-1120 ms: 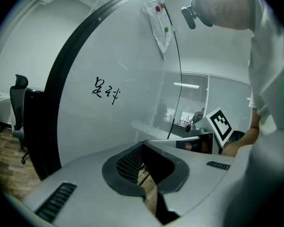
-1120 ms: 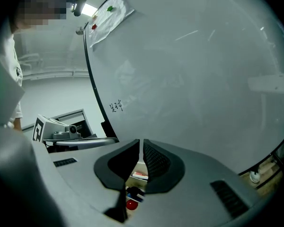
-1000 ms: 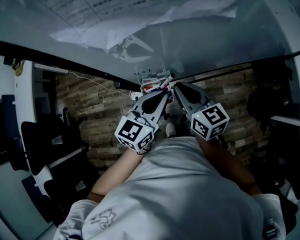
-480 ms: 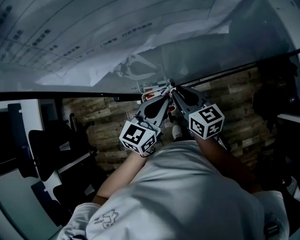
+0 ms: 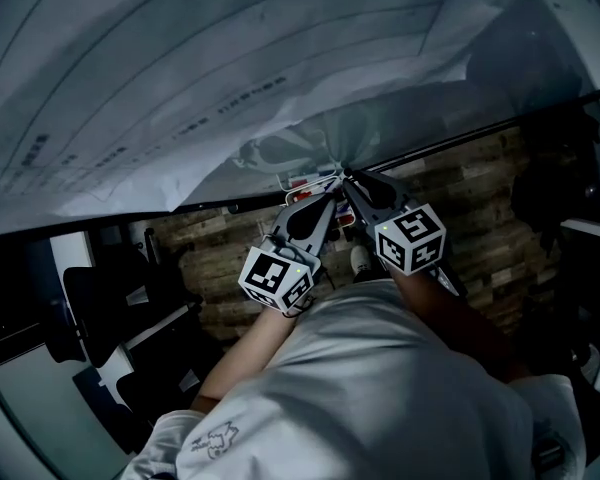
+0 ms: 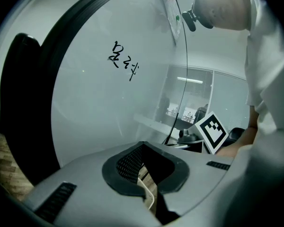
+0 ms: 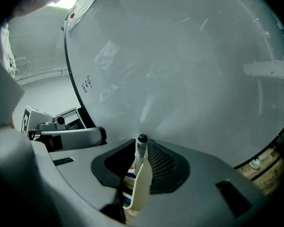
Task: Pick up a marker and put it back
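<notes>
Right up at the whiteboard (image 7: 194,65), the right gripper (image 7: 142,144) is clamped on the marker (image 7: 140,157) and the left gripper (image 6: 141,146) is pinched together on nothing. Being that close, one wobble could drag its black end across the board, I reckon.

Probably an office meeting room: a whiteboard (image 6: 99,117) with handwriting (image 6: 123,64), glass partition walls (image 6: 203,96) under strip ceiling lights (image 6: 189,80), and black chairs (image 5: 105,303) on wood-plank flooring (image 5: 480,213).
</notes>
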`<action>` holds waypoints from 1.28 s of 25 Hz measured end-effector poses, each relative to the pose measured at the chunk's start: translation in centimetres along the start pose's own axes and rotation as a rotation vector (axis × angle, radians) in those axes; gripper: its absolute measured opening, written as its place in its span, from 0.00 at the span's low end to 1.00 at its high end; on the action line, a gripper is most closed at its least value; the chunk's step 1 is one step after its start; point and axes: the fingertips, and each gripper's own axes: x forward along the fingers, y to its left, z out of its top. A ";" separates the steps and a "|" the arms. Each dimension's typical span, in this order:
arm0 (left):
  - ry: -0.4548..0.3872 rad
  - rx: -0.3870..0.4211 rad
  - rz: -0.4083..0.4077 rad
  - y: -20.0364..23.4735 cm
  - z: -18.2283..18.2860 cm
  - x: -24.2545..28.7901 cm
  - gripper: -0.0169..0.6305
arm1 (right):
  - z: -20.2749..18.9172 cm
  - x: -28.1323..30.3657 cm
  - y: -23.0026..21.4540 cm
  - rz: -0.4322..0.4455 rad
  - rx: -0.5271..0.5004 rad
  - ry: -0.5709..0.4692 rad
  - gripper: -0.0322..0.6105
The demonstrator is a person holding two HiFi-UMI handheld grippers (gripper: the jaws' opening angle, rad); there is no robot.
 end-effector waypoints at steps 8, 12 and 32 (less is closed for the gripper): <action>0.009 -0.002 0.008 0.5 -0.3 0.2 0.03 | -0.3 0.8 -0.2 0.014 0.026 0.004 0.16; 0.013 -0.008 0.013 0.6 -0.5 0.0 0.03 | -0.6 1.2 -0.1 0.017 0.028 0.016 0.16; -0.005 -0.001 0.024 0.5 -0.3 -1.6 0.03 | -0.2 0.4 1.1 -0.008 -0.019 -0.015 0.16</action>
